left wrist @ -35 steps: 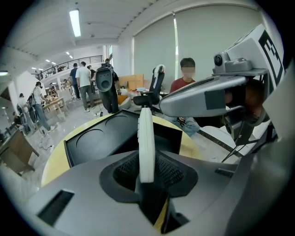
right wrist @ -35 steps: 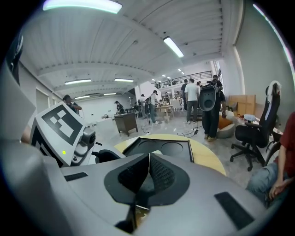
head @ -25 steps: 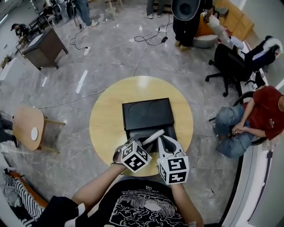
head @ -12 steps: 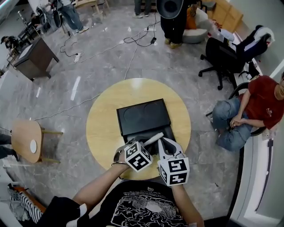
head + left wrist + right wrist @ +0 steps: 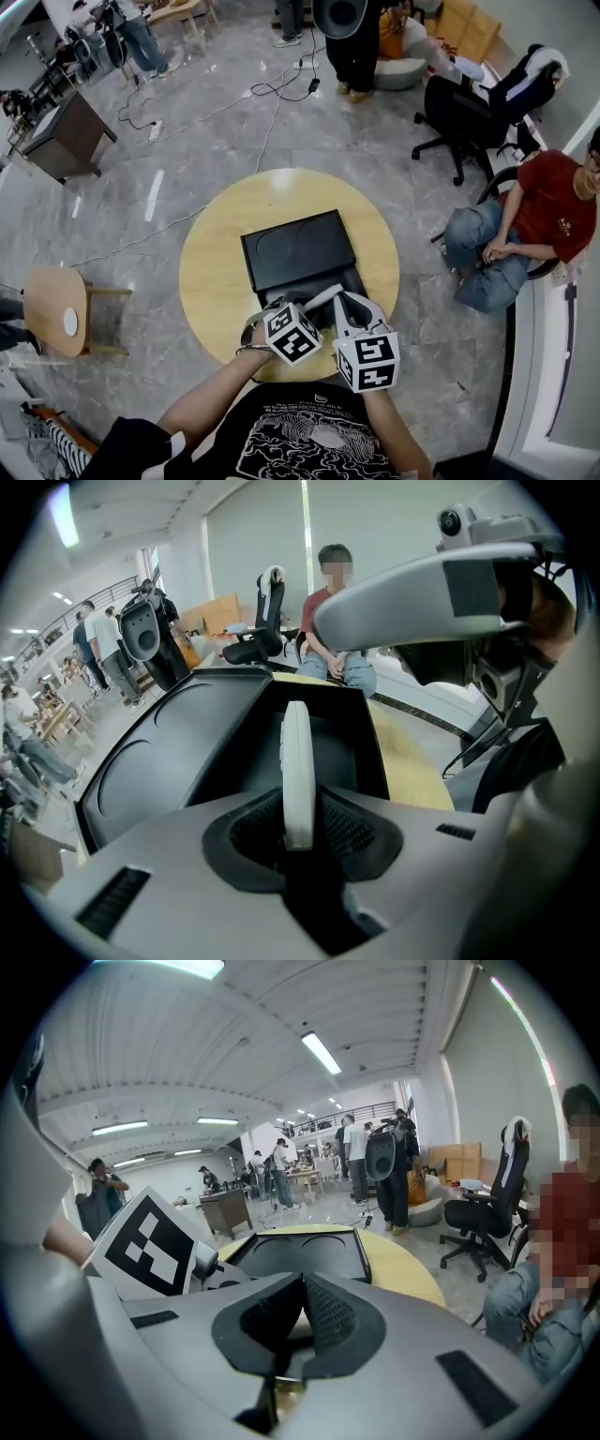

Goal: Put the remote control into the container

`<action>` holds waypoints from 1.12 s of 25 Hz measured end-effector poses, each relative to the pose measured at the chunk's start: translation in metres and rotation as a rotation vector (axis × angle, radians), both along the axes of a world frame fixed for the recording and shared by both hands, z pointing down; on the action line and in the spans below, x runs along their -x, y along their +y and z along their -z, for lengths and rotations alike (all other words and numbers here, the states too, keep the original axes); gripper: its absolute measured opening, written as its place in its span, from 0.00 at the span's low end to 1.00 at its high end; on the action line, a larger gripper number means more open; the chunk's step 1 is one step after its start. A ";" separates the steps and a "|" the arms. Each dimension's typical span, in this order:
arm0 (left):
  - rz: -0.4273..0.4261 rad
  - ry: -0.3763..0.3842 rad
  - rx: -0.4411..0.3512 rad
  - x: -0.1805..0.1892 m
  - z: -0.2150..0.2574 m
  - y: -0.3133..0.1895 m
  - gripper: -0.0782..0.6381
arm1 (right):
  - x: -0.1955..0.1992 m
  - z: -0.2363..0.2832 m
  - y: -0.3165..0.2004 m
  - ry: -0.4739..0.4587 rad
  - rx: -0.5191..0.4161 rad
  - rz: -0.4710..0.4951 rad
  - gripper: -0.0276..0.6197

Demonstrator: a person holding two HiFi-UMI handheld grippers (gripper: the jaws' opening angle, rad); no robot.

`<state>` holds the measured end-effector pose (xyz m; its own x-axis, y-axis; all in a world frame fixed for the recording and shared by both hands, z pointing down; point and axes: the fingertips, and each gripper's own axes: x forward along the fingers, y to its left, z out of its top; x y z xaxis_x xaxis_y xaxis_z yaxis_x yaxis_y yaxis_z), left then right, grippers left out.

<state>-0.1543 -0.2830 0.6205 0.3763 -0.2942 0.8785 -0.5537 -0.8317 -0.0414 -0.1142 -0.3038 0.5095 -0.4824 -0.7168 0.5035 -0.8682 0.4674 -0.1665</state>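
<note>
My left gripper (image 5: 307, 309) is shut on the near end of a white remote control (image 5: 324, 296). In the left gripper view the remote (image 5: 298, 761) stands edge-on between the pads (image 5: 349, 829). It points out over the open black container (image 5: 349, 281), whose lid (image 5: 295, 248) lies flat behind it with two round recesses. My right gripper (image 5: 349, 302) sits close beside the left one on the right, at the container's near edge. It is shut (image 5: 302, 1312) with nothing between its pads.
The container sits on a round yellow table (image 5: 211, 272). A person (image 5: 525, 225) sits to the right and an office chair (image 5: 464, 117) stands behind. A small wooden side table (image 5: 61, 309) is at the left. Cables (image 5: 272, 103) cross the floor.
My left gripper has sunk a little with the remote and rolled slightly. The right gripper has stayed where it was.
</note>
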 end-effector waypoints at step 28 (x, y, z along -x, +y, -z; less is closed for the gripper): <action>-0.053 -0.006 -0.046 -0.005 -0.010 0.001 0.26 | -0.012 -0.009 0.010 0.024 -0.011 -0.050 0.08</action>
